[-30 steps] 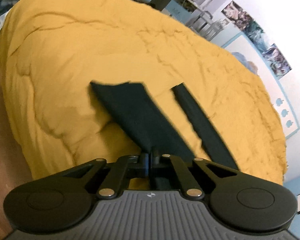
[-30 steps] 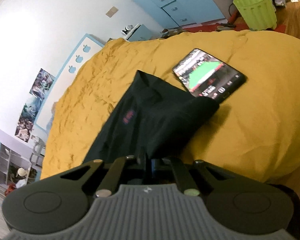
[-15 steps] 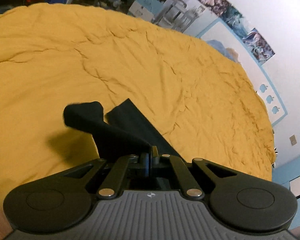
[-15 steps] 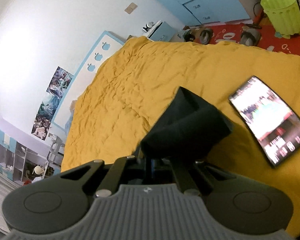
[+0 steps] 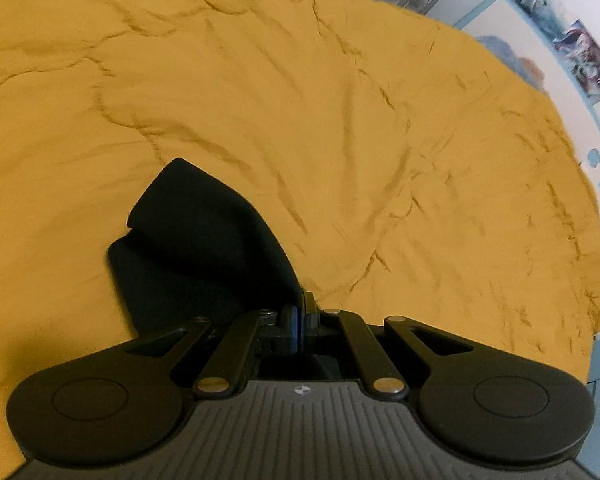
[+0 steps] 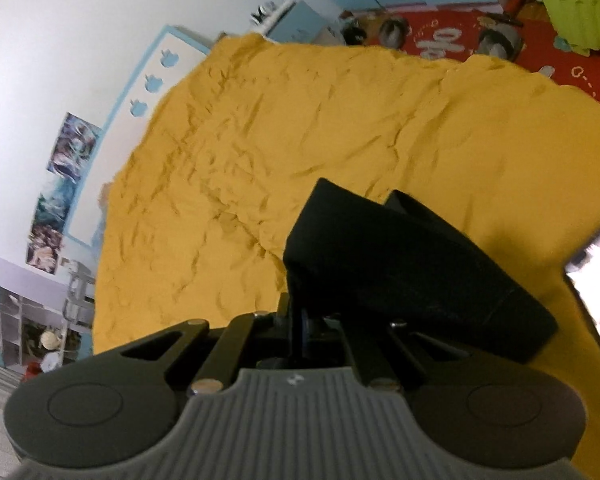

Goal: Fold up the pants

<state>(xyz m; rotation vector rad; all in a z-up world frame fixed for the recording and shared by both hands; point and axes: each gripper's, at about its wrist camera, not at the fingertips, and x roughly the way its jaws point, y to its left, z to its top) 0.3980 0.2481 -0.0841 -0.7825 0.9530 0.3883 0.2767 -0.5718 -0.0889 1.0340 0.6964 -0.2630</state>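
Left wrist view: left gripper (image 5: 303,312), jaws pinched on black fabric pants (image 5: 204,248), bunched lower centre over wrinkled mustard-yellow bedspread (image 5: 300,100).

Right wrist view: right gripper (image 6: 296,320), jaws clamped on the pants (image 6: 400,276), doubled at centre right; lit phone (image 6: 596,288) at right edge. Fold judged midway; laying flat remains.

A wrinkled mustard-yellow bedspread (image 5: 340,120) covered the bed and filled most of both views. A lit phone screen (image 6: 598,280) lay on it at the right edge of the right wrist view. Beyond the bed, a lime-green bin (image 6: 572,0) stood on a red rug (image 6: 452,36). 3 posters (image 6: 60,196) hung on the white wall (image 6: 80,40), near 3 blue apple shapes (image 6: 153,82).
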